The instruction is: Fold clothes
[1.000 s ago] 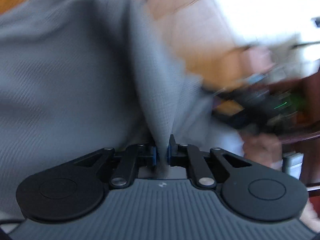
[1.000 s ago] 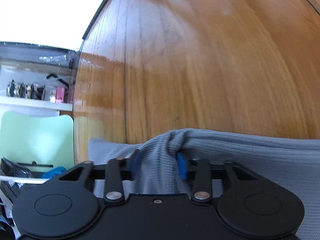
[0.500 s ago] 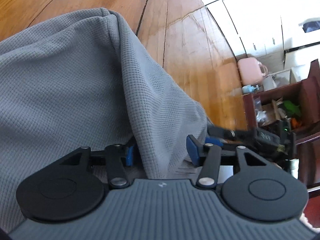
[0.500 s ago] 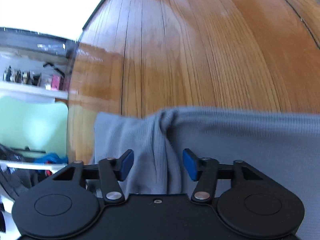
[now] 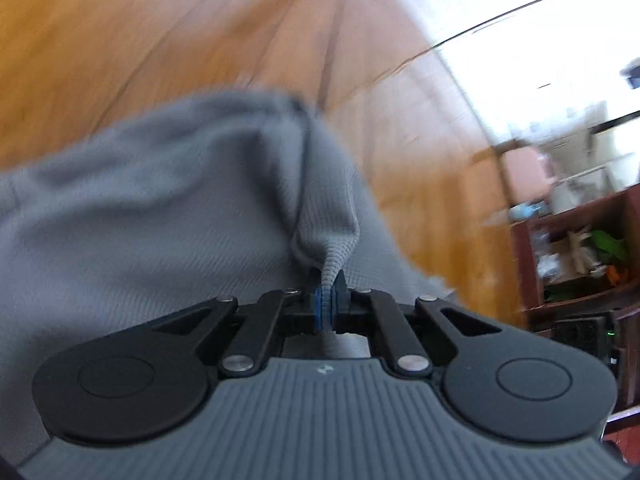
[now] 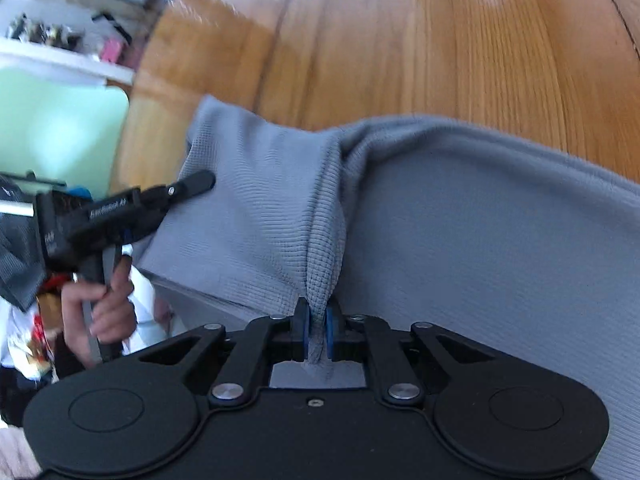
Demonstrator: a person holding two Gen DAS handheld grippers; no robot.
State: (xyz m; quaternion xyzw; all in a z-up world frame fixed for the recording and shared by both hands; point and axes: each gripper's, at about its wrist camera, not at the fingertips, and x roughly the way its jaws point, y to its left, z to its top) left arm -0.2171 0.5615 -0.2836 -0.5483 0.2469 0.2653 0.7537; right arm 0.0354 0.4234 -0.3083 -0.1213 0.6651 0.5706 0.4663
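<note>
A grey waffle-knit garment point(image 5: 160, 216) lies on a wooden table point(image 5: 140, 40). My left gripper point(image 5: 329, 300) is shut on a pinched ridge of the grey cloth, which rises in a fold in front of it. My right gripper point(image 6: 317, 330) is shut on another pinched fold of the same garment point(image 6: 460, 232). In the right wrist view the left gripper's black body point(image 6: 116, 216) shows at the left, held by a hand, with its fingers at the garment's edge. The left wrist view is blurred by motion.
The table's far edge curves across the top right of the left wrist view, with a dark wooden shelf point(image 5: 576, 248) of clutter beyond it. In the right wrist view a pale green chair back point(image 6: 56, 128) and a white shelf stand past the table's left edge.
Half a second ago both grippers stood open around folds of the cloth. Both have now closed on the cloth. The left view is blurred by motion.
</note>
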